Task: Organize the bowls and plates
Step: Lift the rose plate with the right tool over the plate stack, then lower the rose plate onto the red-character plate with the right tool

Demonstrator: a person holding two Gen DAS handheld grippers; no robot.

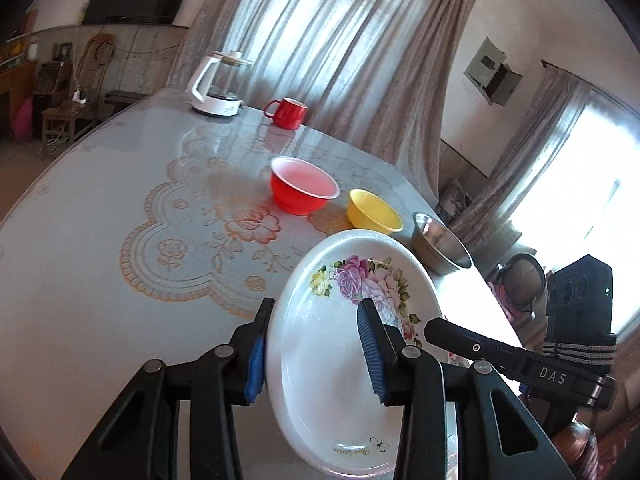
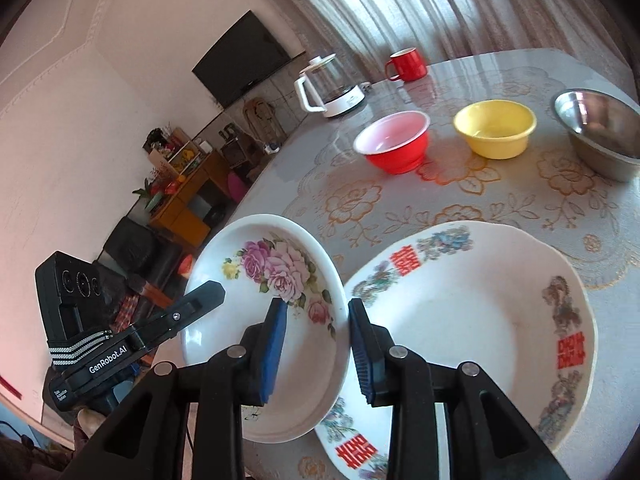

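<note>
A white rose-patterned plate [image 1: 340,356] is held tilted above the table, gripped on both sides. My left gripper [image 1: 316,356] is shut on its left rim. My right gripper [image 2: 318,350] is shut on its right rim; the plate also shows in the right wrist view [image 2: 256,316]. Below it a larger white plate with red characters [image 2: 472,328] lies flat on the table. Behind stand a red bowl [image 1: 304,190], a yellow bowl [image 1: 374,211] and a steel bowl [image 1: 440,246], in a row. In the right wrist view they are the red bowl [image 2: 394,142], yellow bowl [image 2: 496,128] and steel bowl [image 2: 600,132].
A white kettle [image 1: 218,86] and a red mug [image 1: 288,113] stand at the table's far edge. The table [image 1: 100,220] has a lace-pattern cover. Chairs and a cabinet [image 2: 180,196] stand beyond the table's left edge.
</note>
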